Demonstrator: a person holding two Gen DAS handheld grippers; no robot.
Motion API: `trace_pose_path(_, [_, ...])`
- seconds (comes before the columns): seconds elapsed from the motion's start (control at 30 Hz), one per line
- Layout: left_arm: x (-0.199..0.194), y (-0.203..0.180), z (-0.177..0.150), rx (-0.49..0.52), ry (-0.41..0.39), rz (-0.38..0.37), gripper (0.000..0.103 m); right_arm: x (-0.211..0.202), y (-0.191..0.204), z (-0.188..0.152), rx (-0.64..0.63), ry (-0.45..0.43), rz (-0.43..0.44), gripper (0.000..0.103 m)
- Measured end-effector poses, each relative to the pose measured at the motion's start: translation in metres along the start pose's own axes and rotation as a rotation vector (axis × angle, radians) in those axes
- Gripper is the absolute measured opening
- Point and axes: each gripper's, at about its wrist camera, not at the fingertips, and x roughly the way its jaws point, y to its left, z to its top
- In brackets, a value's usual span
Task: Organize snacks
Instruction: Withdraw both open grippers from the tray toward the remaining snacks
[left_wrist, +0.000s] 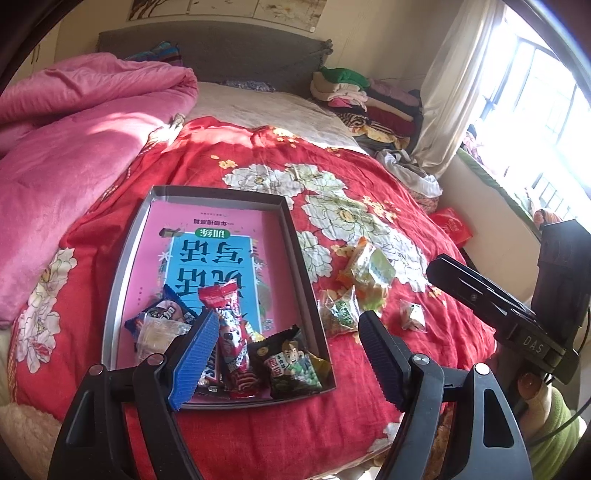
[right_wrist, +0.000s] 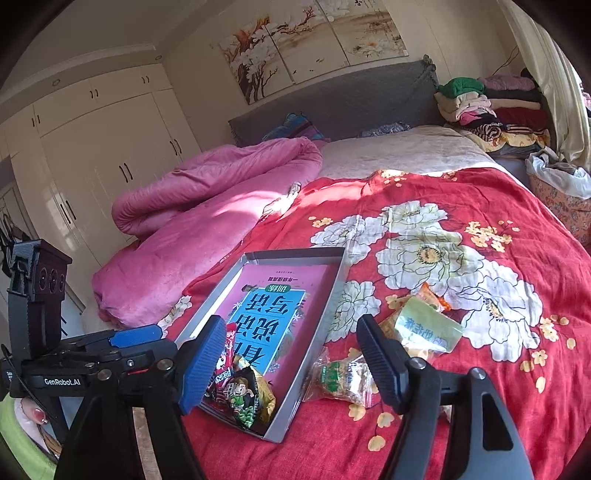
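A shallow grey box with a pink and blue printed bottom lies on the red flowered bedspread; the same box shows in the right wrist view. Several snack packets lie at its near end: a red packet, a black and green packet, a blue packet. Loose packets rest on the bedspread right of the box: a pale green one, a clear one with green print, a small one. My left gripper hangs open above the box's near end, nothing between its fingers. My right gripper is open over the box's right wall, also holding nothing.
A bunched pink quilt covers the bed's left side. Folded clothes are stacked by the grey headboard at the far right. A window with a curtain is on the right, white wardrobes on the left. A red packet lies beside the bed.
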Motion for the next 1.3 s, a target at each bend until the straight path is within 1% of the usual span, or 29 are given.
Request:
trace_pose_path(0.1, [0.001, -0.009, 0.001, 0.010, 0.005, -0.009, 0.079, -0.010, -0.007, 0.004, -0.011, -0.025, -0.028, 0.077])
trace_pose_path(0.27, [0.003, -0.024, 0.007, 0.035, 0.006, -0.018, 0.079, -0.025, -0.020, 0.009, -0.011, -0.063, -0.065, 0.078])
trace_pose_path(0.5, [0.008, -0.045, 0.012, 0.072, 0.015, -0.033, 0.079, -0.041, -0.037, 0.015, 0.000, -0.103, -0.090, 0.079])
trace_pose_path(0.73, [0.017, -0.065, 0.015, 0.115, 0.028, -0.040, 0.079, -0.055, -0.053, 0.019, 0.037, -0.130, -0.095, 0.079])
trace_pose_path(1.07, [0.041, -0.083, 0.014, 0.166, 0.075, -0.037, 0.079, -0.063, -0.078, 0.020, 0.091, -0.142, -0.118, 0.080])
trace_pose_path(1.3, [0.069, -0.087, 0.008, 0.171, 0.142, -0.042, 0.079, -0.054, -0.093, 0.016, 0.123, -0.105, -0.128, 0.080])
